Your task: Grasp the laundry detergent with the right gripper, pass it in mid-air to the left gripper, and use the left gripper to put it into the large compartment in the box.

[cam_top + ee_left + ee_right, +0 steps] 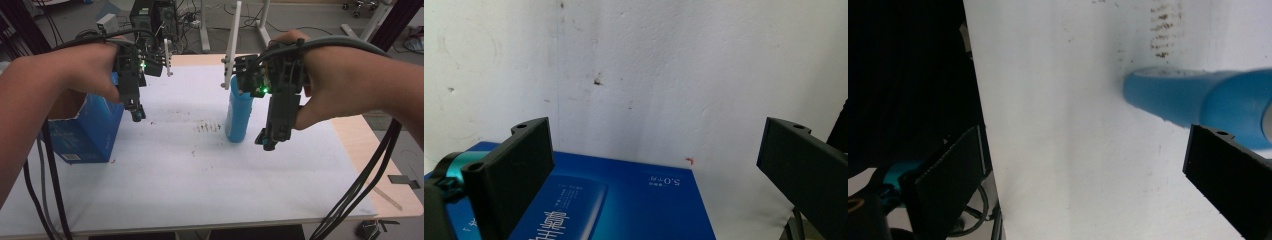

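A tall blue bottle [238, 113] stands upright near the middle of the white table sheet [200, 175]. My right gripper [270, 140] hangs just to its right, open, jaws pointing down, not touching it. In the right gripper view the bottle [1198, 100] lies beyond the right jaw, outside the gap. A blue printed box [90, 132] stands at the left with its top open. My left gripper [136, 112] is open and holds nothing, hovering by the box's right edge. In the left gripper view the box [624, 200] lies below the jaws.
The white sheet covers a wooden table [370, 150] whose bare edge shows at the right. Two white posts [231, 45] rise at the far edge. Black cables [360, 190] trail from both grippers. A few dark marks [209, 127] stain the sheet left of the bottle.
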A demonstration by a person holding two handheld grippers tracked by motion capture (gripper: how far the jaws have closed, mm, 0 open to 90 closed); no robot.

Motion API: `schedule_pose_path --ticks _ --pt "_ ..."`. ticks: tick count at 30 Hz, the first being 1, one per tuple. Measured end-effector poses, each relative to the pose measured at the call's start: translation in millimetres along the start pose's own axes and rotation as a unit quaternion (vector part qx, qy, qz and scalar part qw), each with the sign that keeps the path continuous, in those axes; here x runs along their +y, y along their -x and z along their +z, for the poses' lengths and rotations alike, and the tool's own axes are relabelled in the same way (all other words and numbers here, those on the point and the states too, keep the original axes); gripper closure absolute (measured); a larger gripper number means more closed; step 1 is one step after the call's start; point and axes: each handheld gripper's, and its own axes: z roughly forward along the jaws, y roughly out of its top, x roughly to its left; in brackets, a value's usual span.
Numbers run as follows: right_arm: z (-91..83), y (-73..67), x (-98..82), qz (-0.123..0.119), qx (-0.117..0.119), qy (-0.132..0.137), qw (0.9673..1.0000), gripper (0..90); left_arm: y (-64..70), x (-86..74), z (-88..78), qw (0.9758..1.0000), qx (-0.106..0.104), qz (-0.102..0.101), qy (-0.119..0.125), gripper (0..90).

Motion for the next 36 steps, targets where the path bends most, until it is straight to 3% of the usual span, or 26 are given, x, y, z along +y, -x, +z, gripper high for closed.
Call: schedule_pose_path --ticks 9,10,14,16,17,18,19,21,22,23,24,25,26,27,31,32,34,36 --pt "-1.0 10.6 -27.7 0.045 -0.004 0.034 0.9984 2.4 -1.3 3.1 -3.8 1.0000 0.003 0.002 0.002 1.7" --pt "-1.4 14.2 -30.4 0.047 -0.001 0.055 0.9974 2.4 -1.5 2.9 -4.1 1.0000 0.003 0.001 0.003 1.7" --pt "-3.4 19.9 -27.8 0.055 -0.003 0.094 0.9940 2.4 -2.6 0.5 -3.6 1.0000 0.002 -0.002 0.001 1.7" --pt "-7.2 24.1 -24.6 0.061 -0.003 0.125 0.9902 2.4 -3.7 -1.7 -4.6 1.0000 0.002 -0.003 -0.001 1.7" --pt "-7.2 24.1 -24.6 0.061 -0.003 0.125 0.9902 2.4 -3.7 -1.7 -4.6 1.0000 0.002 -0.003 -0.001 1.7" --pt "-11.3 28.4 -23.1 0.070 -0.013 0.151 0.9859 2.4 -3.6 -2.6 -5.0 1.0000 0.003 -0.005 0.001 1.7" --pt "-12.7 30.1 -23.1 0.078 -0.021 0.160 0.9838 2.4 -4.0 -3.0 -5.5 1.0000 0.002 -0.004 0.000 1.7" --pt "-16.7 35.2 -25.7 0.103 -0.038 0.184 0.9766 2.4 -3.6 -3.4 -5.2 1.0000 0.003 -0.003 0.002 1.7" --pt "-16.7 35.2 -25.7 0.103 -0.038 0.184 0.9766 2.4 -3.6 -3.4 -5.2 1.0000 0.003 -0.003 0.002 1.7" --pt "-18.3 37.1 -27.9 0.116 -0.045 0.195 0.9729 2.4 -3.3 -3.3 -5.2 1.0000 0.004 -0.002 0.002 1.7" --pt "-20.3 41.0 -33.4 0.140 -0.058 0.214 0.9651 2.4 -2.4 -2.8 -5.2 1.0000 0.006 0.000 0.003 1.7" --pt "-20.6 42.9 -36.5 0.150 -0.065 0.224 0.9608 2.4 -2.4 -2.8 -5.2 1.0000 0.006 0.000 0.003 1.7" --pt "-20.6 42.9 -36.5 0.150 -0.065 0.224 0.9608 2.4 -2.2 -2.6 -5.4 1.0000 0.005 0.002 0.002 1.7" --pt "-21.1 46.4 -43.9 0.175 -0.076 0.244 0.9509 2.4 -2.0 -2.5 -5.1 1.0000 0.006 0.003 0.005 1.7" --pt "-19.3 51.9 -61.3 0.230 -0.095 0.284 0.9259 2.4 -2.7 -2.4 -4.4 1.0000 0.007 0.005 0.002 1.7" --pt "-17.8 52.2 -67.3 0.247 -0.102 0.295 0.9171 2.4 -2.7 -2.2 -3.9 1.0000 0.008 0.006 0.000 1.7" --pt "-15.3 51.4 -75.2 0.263 -0.107 0.309 0.9077 2.4 -2.8 -1.7 -2.9 0.9999 0.007 0.007 -0.003 1.7" --pt "-11.9 48.0 -83.8 0.283 -0.115 0.322 0.8961 2.4 -3.4 -1.7 -2.7 0.9999 0.009 0.008 -0.001 1.7"
